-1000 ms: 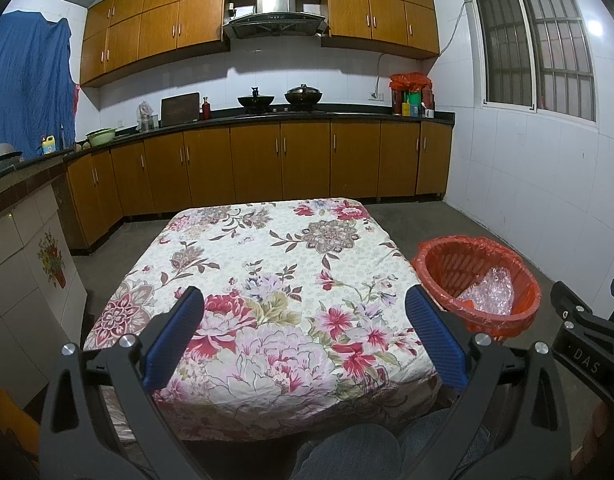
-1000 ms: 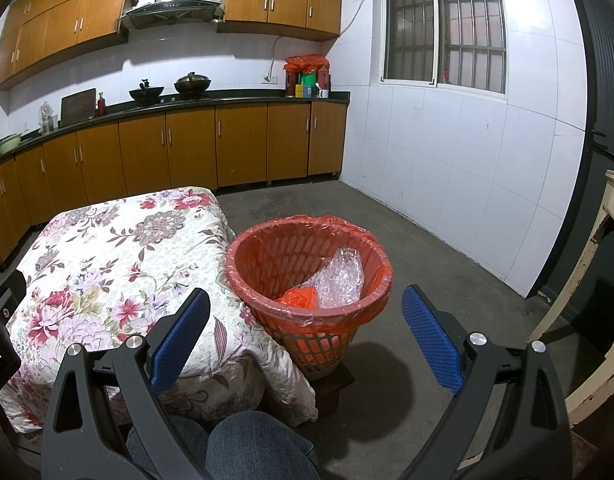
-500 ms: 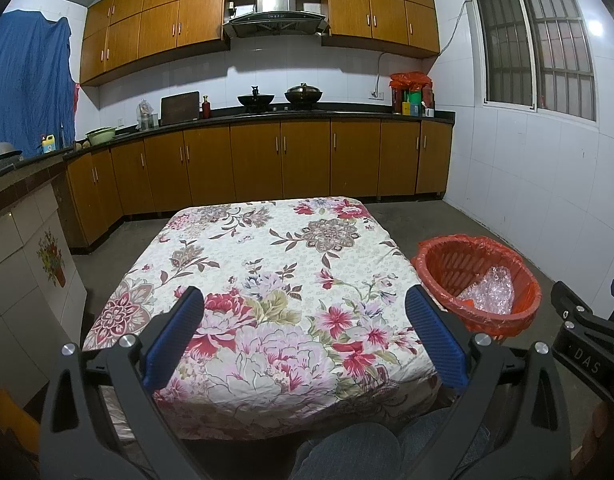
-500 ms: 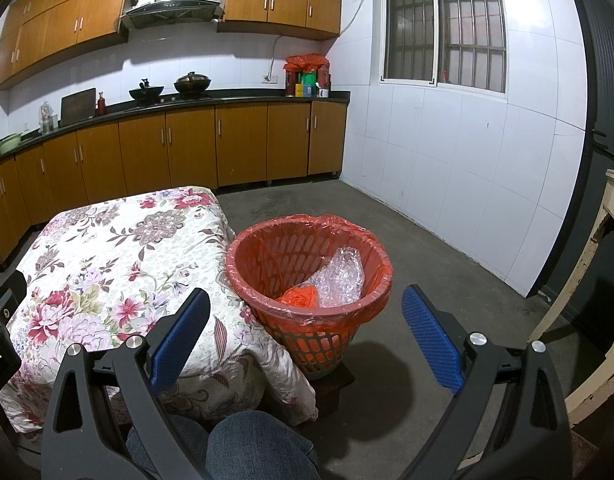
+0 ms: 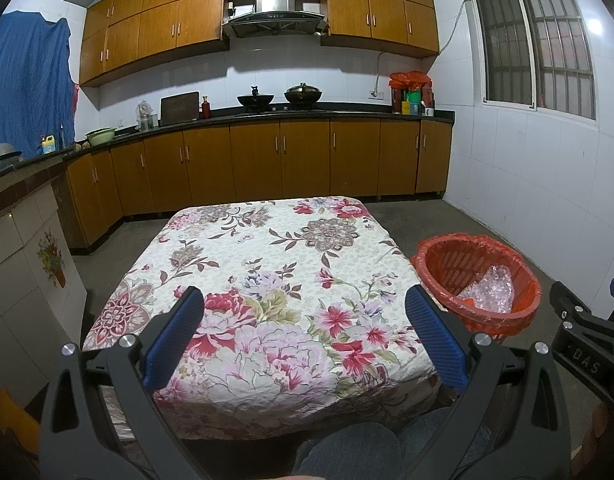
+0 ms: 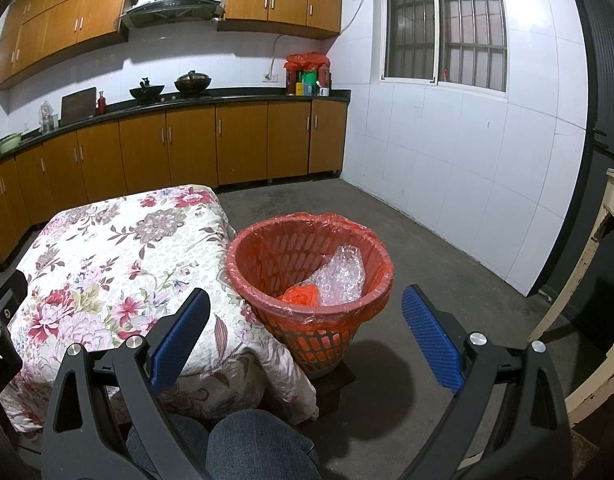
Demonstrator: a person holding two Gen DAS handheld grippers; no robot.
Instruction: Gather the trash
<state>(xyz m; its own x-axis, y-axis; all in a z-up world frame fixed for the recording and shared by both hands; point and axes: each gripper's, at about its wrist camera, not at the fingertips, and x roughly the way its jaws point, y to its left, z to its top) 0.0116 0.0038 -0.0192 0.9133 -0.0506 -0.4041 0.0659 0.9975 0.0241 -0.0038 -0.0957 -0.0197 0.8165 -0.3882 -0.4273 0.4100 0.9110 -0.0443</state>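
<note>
A red mesh trash basket (image 6: 267, 240) with a red liner stands on the floor beside the table's right edge; it also shows in the left wrist view (image 5: 439, 256). Inside lie clear bubble wrap (image 6: 341, 276) and a crumpled orange piece (image 6: 301, 294). The table (image 5: 267, 264) has a floral cloth with no loose items on it. My left gripper (image 5: 305, 336) is open and empty above the table's near edge. My right gripper (image 6: 307, 336) is open and empty, held in front of the basket.
Brown kitchen cabinets (image 5: 267, 160) and a dark counter run along the back wall. A white tiled wall (image 6: 467, 160) is at the right. A pale wooden frame (image 6: 611, 248) stands at the far right. My knees (image 6: 259, 440) are below the grippers.
</note>
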